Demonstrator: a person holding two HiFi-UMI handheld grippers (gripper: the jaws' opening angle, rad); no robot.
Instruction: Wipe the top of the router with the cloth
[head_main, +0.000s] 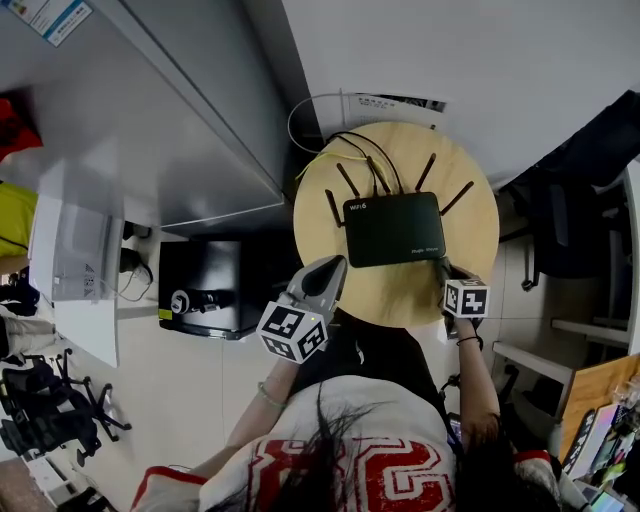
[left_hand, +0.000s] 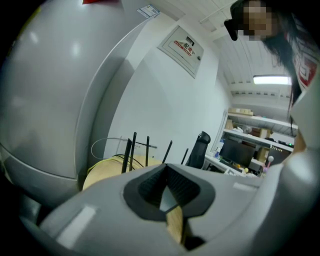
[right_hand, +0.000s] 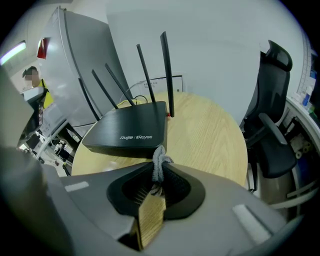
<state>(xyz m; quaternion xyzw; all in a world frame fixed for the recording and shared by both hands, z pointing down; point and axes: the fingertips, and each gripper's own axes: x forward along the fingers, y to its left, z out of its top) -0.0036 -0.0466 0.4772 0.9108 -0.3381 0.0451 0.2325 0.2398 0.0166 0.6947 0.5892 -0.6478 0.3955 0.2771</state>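
Office, most likely. Black high-back swivel office chair (right_hand: 272, 125) right of the round light-wood table (right_hand: 210, 130). Tall grey metal cabinet (head_main: 150, 110) at left. Far white wall shelves (left_hand: 252, 133) hold boxes, with a dark flat monitor (left_hand: 239, 151) below. Long ceiling strip light (left_hand: 272, 80). Framed notice (left_hand: 182, 49) on the white wall.

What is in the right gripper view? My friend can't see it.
The right gripper has its jaws shut on a bunched grey cloth, just in front of a black router with upright antennas. The router sits on a round wooden table; a black office chair stands at the right.
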